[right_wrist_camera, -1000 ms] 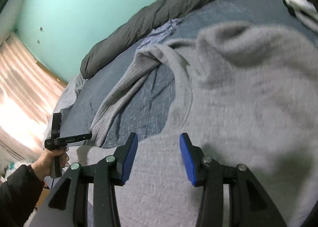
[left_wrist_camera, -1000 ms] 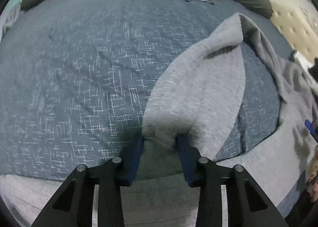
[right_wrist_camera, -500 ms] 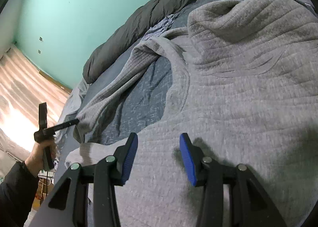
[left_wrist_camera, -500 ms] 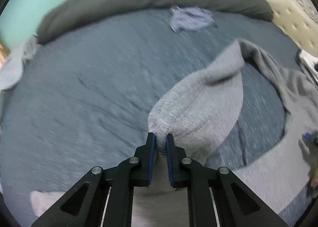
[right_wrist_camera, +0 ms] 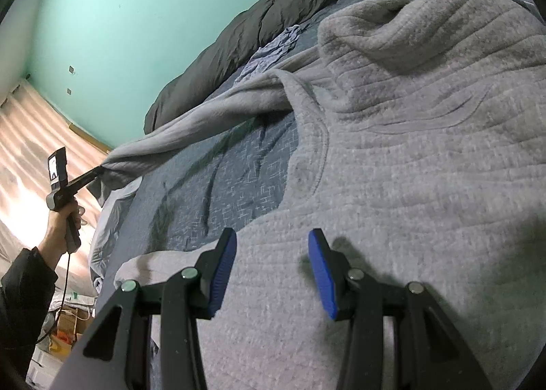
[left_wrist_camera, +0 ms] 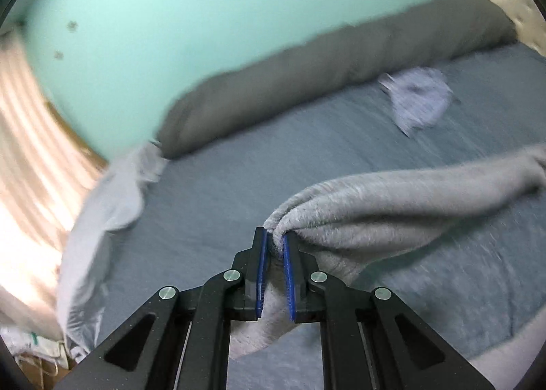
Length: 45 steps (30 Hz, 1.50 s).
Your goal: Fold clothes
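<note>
Sweater (right_wrist_camera: 426, 151) sleeve (left_wrist_camera: 392, 205) pinched in left gripper (left_wrist_camera: 274, 243) fingers toward nine o'clock above bed (left_wrist_camera: 221, 205); right gripper (right_wrist_camera: 271, 270) fingers spread, empty.

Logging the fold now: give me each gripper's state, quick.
Left gripper: shut on the grey sweater's sleeve.
Right gripper: open, holding nothing, over the grey sweater.

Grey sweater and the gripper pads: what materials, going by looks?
Grey sweater: looks like fleece or brushed knit, matte, fuzzy nap with stitched ridges; fibre unclear. Pads on the right gripper: blue, likely rubber or soft plastic, with fine ribbing. Left gripper has the same pads.
</note>
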Available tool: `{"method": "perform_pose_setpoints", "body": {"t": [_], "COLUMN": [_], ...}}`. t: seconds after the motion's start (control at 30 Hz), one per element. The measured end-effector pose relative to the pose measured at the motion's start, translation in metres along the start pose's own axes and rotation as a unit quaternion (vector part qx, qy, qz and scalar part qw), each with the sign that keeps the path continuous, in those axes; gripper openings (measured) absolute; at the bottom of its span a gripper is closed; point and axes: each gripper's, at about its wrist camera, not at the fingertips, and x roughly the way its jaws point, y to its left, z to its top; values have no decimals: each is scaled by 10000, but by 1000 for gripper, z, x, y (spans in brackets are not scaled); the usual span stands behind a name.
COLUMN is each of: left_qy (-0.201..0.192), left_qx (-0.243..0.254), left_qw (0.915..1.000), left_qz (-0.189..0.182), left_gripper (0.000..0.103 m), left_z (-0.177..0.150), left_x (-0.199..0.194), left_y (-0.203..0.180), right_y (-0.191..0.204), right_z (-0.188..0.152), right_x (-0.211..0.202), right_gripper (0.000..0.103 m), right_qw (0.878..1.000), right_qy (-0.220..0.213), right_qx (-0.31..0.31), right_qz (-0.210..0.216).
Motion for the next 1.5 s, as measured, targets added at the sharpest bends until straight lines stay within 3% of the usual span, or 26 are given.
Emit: {"method": "perform_pose_setpoints", "body": {"t": [0.07, 0.2, 0.43, 0.53, 0.7, 0.87, 0.97, 1.13, 1.27, 1.3, 1.4, 1.5], "left_qy": [188, 521, 883, 1006, 1159, 776, 484, 847, 1390, 1544, 1738, 1925], "left_qx": [56, 652, 5, -228, 16, -595, -878, -1792, -2233, -2217, -1890, -1534], "left_qw": [9996, 9954, 9892, 9778, 9589, 9584, 9647, 9609, 9434, 9384, 9364, 9353], "left_qz": [-217, -464, -1174, -1825, -2590, -2680, -2434, -1932, -2020, -2152, -2390, -2544], "left_gripper": [10, 10, 11, 11, 12, 17, 26, 26, 26, 26, 27, 39], "left_z": [-11, -63, -122, -134, -148, -144, -135, -133, -139, -141, -146, -150], "left_x": [11, 29, 41, 32, 15, -6, -10, 20, 50, 56, 57, 56], "left_y": [-8, -48, -66, -71, -92, -60, -37, 5, 5, -1, -26, -48], "right_y": [0, 2, 2, 3, 7, 8, 6, 7, 7, 7, 7, 8], "right_z": [-2, -6, -8, -8, -9, -10, -9, -9, -9, -9, -8, -9], "right_x": [1, 2, 2, 3, 4, 1, 0, 0, 1, 2, 4, 4], "right_gripper": [44, 44, 45, 45, 45, 47, 49, 49, 49, 49, 49, 49], "right_qw": [10000, 10000, 10000, 9999, 9999, 9999, 10000, 10000, 10000, 10000, 9999, 9999], "right_qy": [26, 80, 69, 79, 89, 23, -2, -15, 4, 20, 33, 40], "right_qx": [7, -29, -20, -36, -84, -82, -27, -28, -38, -42, -57, -61], "right_qz": [8, -4, -51, -53, -50, -67, -73, -70, -73, -73, -78, -77]}}
